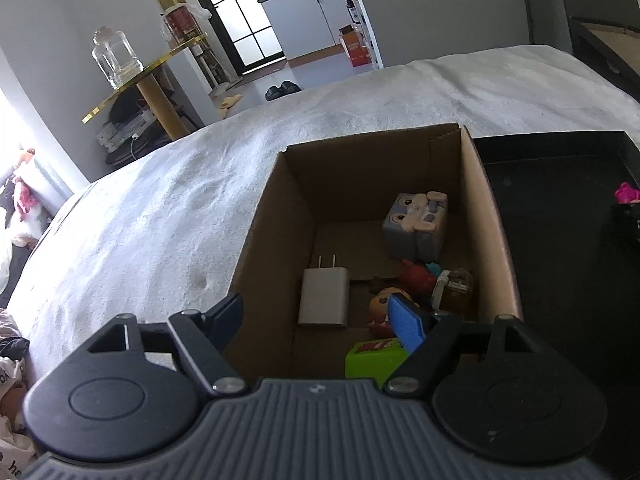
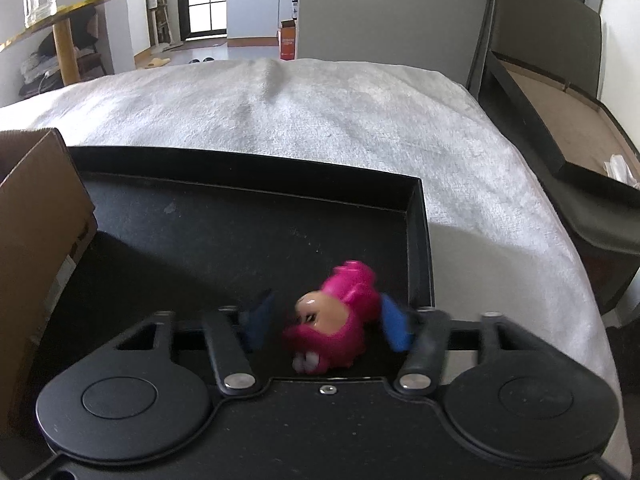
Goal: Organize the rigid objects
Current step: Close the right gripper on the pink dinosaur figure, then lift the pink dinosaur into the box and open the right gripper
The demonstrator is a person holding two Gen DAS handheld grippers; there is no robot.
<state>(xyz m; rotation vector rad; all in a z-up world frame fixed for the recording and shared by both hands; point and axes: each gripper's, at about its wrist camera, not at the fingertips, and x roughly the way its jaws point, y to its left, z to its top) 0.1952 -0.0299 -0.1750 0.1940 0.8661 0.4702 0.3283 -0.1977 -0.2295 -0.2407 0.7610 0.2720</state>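
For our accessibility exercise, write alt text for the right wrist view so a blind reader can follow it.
A pink toy figure lies on its side between the open blue-tipped fingers of the right hand-held gripper, inside a shallow black tray. The tray sits on a white blanket, with a cardboard box against its left side.

Home bedroom: white fleecy bed blanket (image 2: 320, 120); beyond it, gold-edged glass side table (image 1: 132, 84) bearing clear glass jar (image 1: 116, 58); white kitchen cabinet (image 1: 308, 20) through doorway.
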